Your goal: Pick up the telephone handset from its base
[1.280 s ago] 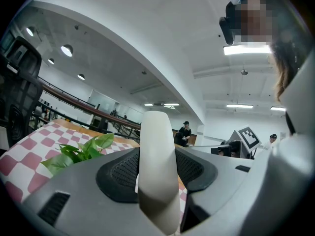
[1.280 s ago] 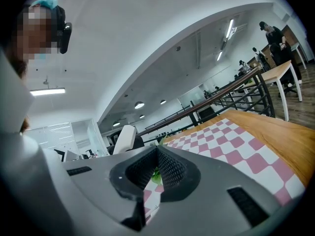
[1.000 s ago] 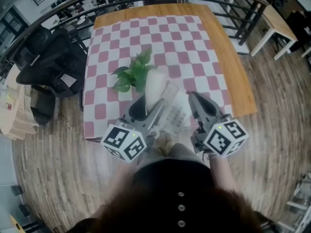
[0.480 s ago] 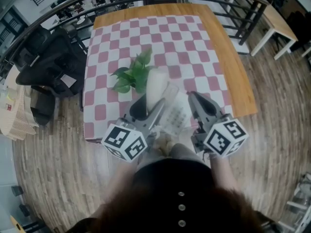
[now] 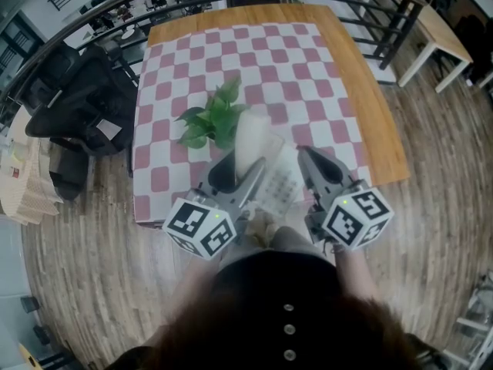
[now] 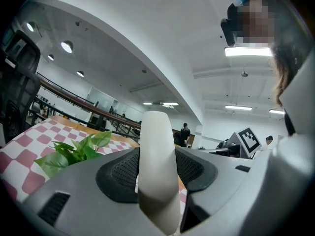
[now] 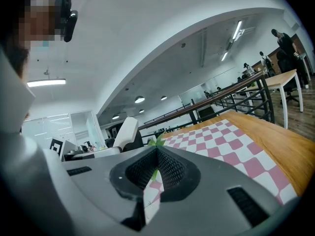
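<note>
My left gripper (image 5: 237,163) is shut on the white telephone handset (image 5: 249,133), which stands tilted above the near part of the checkered cloth. In the left gripper view the handset (image 6: 157,181) fills the gap between the dark pads. The white phone base (image 5: 282,180) with its keypad lies just right of the handset, near the table's front edge. My right gripper (image 5: 308,157) hovers over the right side of the base with its jaws together and nothing between them. From the right gripper view the handset (image 7: 126,131) shows to the left.
A green leafy plant (image 5: 212,118) sits on the checkered cloth (image 5: 254,60) just beyond the handset. The wooden table (image 5: 362,83) has bare strips at its right and far edges. A black office chair (image 5: 85,91) stands at the left, a railing (image 5: 370,6) behind.
</note>
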`<state>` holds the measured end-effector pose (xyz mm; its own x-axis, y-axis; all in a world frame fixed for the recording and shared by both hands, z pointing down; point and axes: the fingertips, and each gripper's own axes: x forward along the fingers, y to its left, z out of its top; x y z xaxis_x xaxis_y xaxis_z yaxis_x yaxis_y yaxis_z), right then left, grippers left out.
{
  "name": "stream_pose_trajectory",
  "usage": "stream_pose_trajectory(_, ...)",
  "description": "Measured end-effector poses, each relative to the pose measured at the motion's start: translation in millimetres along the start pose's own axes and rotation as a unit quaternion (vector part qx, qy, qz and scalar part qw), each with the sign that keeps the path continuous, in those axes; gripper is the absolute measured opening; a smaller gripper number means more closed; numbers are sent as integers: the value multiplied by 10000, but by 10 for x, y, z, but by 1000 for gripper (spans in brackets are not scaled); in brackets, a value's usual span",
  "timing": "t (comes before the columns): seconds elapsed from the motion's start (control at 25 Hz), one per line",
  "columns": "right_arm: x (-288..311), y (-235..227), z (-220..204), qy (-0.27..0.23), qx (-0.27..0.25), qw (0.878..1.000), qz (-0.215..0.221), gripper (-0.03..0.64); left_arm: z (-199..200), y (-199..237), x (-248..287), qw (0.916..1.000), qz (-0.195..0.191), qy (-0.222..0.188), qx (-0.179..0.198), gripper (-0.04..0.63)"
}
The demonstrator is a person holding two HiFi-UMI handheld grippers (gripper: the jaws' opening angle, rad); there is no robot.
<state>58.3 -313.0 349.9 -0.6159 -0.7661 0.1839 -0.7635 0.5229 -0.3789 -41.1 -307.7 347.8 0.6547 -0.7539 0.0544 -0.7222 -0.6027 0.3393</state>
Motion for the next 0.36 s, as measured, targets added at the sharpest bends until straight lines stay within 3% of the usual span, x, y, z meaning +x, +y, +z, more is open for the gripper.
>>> stream_pose_trajectory(0.36, 38, -42, -72, 154, 12, 9999, -60, 11, 18, 36, 1, 10000, -5, -39, -12, 222)
